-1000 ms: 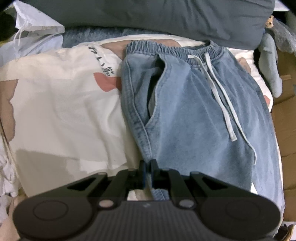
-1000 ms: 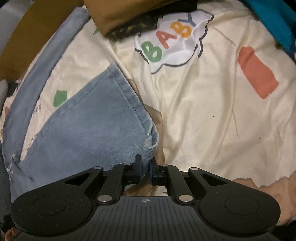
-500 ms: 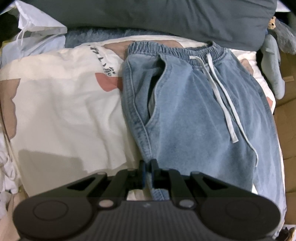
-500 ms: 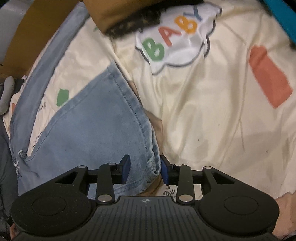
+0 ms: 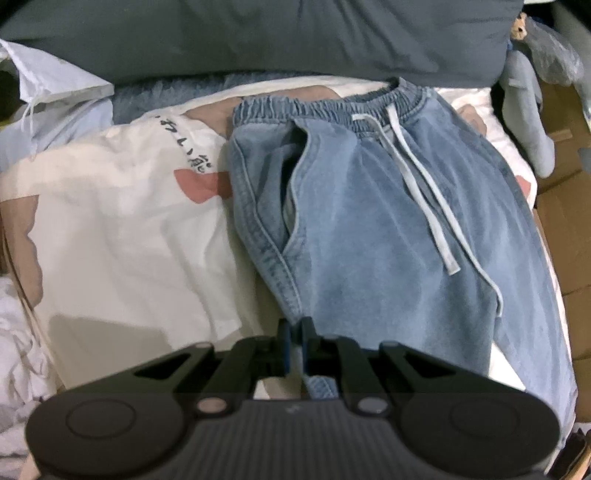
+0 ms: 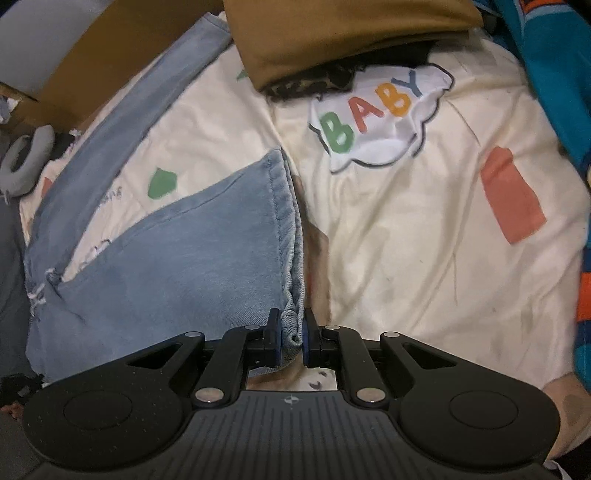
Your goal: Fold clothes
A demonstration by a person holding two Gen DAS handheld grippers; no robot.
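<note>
Reopened briefly, right gripper (image 6: 292,334) closing on jeans (image 6: 177,266) hem (bunched).

A: The light blue denim drawstring trousers (image 5: 388,229) are a washed, faded blue with paler stitching; their flat drawstring cord (image 5: 424,192) is white.

B: The cream printed bedsheet (image 6: 406,229) carries a white cloud outlined in dark grey with BABY in green, red, orange and blue letters; also a coral-red block to the right and a green patch to the left.

A: At the far edge lies a plain slate-grey pillow (image 5: 258,33); in the right wrist view, a mustard-brown folded cloth (image 6: 343,33) is far, a teal and orange fabric (image 6: 554,74) right.
</note>
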